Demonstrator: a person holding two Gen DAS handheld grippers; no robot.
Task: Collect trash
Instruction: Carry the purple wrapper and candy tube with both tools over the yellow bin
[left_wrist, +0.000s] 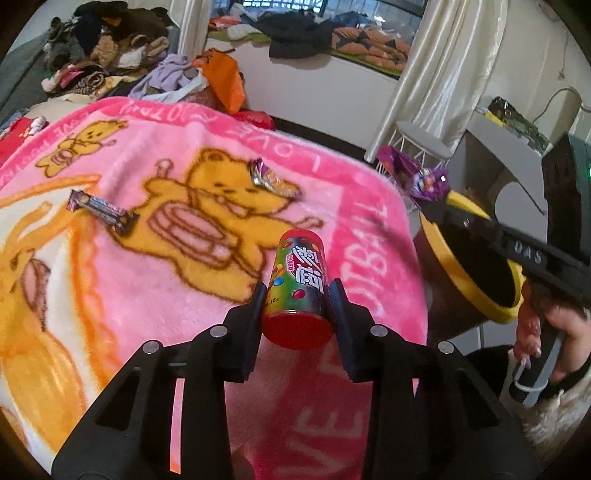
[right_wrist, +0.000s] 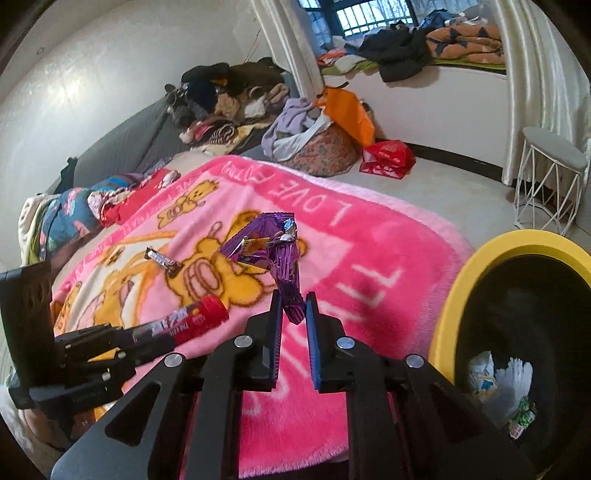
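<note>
Left wrist view showed your left gripper clamped across a small red-capped candy tube, pads pressed on either side of its lower end, so the tube stood out along the fingers and clear of the pink bear blanket. You held it by the body rather than the cap, probably because the round cap would slip. Your right gripper was pinched shut on the tail of a crumpled purple foil wrapper, which stuck up above the fingers, lifted off the bed. That grip looked light but enough for foil.

Your target, the yellow-rimmed black bin, sat just beside the blanket's edge, to the right, with white scraps already at its bottom. Two pieces were left on the blanket: a dark chocolate-bar wrapper and a silvery twisted wrapper, well apart from each other. Nothing blocked the bin's mouth, though your right tool crossed over it in the left view, so both hands dropping at once could collide. A white wire stool stood beyond the bin.
</note>
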